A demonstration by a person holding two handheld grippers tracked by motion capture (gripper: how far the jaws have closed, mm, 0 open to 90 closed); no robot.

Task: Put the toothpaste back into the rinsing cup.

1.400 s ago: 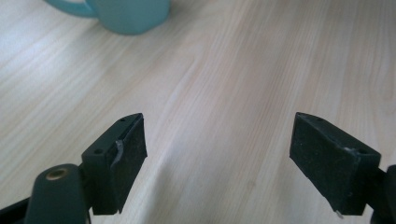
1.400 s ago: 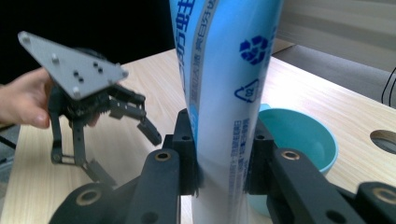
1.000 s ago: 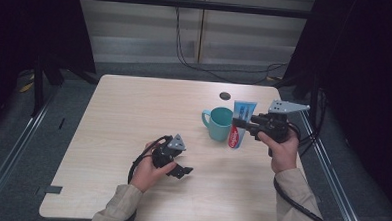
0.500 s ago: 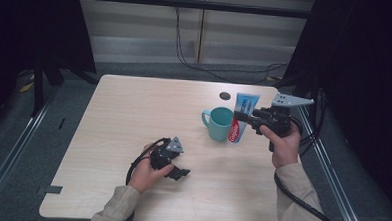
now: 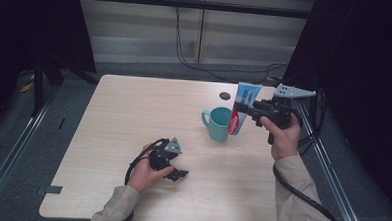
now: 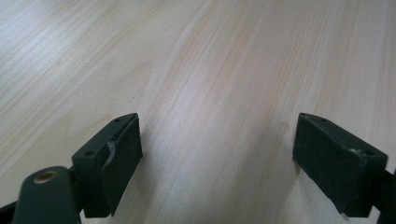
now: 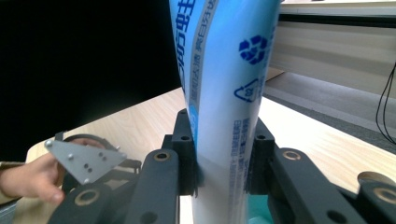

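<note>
The right gripper (image 5: 240,108) is clamped on a toothpaste tube (image 5: 241,110), gripping it about halfway along its length, and holds it clear of the desk (image 5: 133,118) at the right side. The tube hangs nearly upright, tilted a little, with its flat blue crimped end up and its red cap end down, low beside the right rim of a teal mug (image 5: 217,123). From the high view I cannot tell whether the cap end touches the mug. In the right gripper view the tube (image 7: 224,107) rises between the two black jaws, which press on it from both sides, and a bit of the teal mug (image 7: 256,210) shows just below. The mug stands upright on the desk with its handle turned to the left, and a small dark round thing (image 5: 225,96) lies on the desk just behind it. The left gripper (image 5: 178,174) rests low on the desk near the front edge, well apart from the mug and tube, held in the left hand (image 5: 145,172). Its jaws stand wide apart with nothing between them but bare wood, as the left gripper view shows (image 6: 219,154).
</note>
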